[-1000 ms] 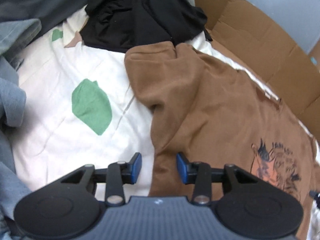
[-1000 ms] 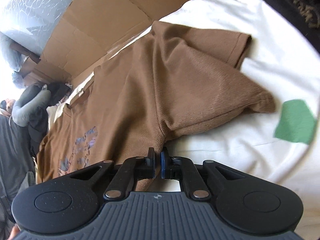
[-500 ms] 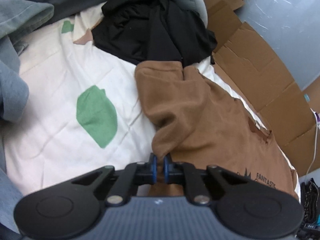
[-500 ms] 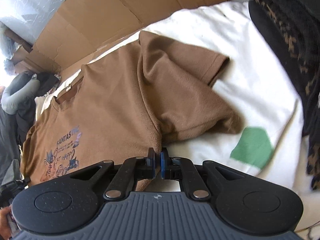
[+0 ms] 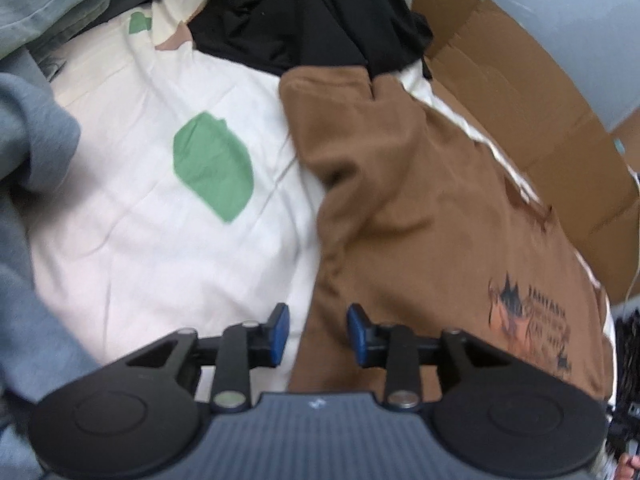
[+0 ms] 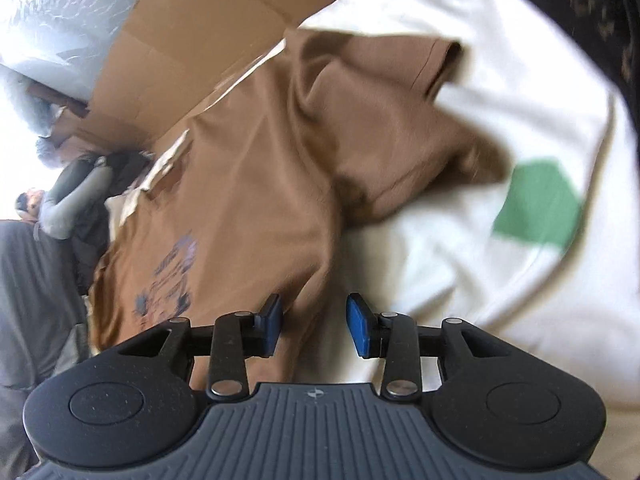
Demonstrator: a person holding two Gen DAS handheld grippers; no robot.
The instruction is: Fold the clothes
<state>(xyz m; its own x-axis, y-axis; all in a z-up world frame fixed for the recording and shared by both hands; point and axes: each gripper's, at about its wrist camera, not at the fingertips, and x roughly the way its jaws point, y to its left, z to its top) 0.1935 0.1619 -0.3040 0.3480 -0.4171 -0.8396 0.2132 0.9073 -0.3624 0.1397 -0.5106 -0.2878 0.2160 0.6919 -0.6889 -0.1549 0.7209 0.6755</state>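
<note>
A brown T-shirt (image 5: 420,208) lies spread on a white sheet (image 5: 140,208) with green patches. A strip of flattened cardboard (image 5: 532,120) runs along the shirt's far side, and a heap of black clothes (image 5: 312,20) sits just past its folded sleeve. Grey clothes (image 5: 28,152) are bunched at the sheet's other side, well apart from the shirt.

The left gripper (image 5: 318,330) has just opened its jaws; they stand spread over the shirt's near edge, the blue pads (image 5: 280,326) clear of the cloth.

The right gripper (image 6: 314,326) has likewise just opened. Its jaws stand apart above the shirt's side edge, where brown cloth meets sheet (image 6: 460,272), and pinch nothing. The shirt (image 6: 256,184) shows its dark print nearby.
</note>
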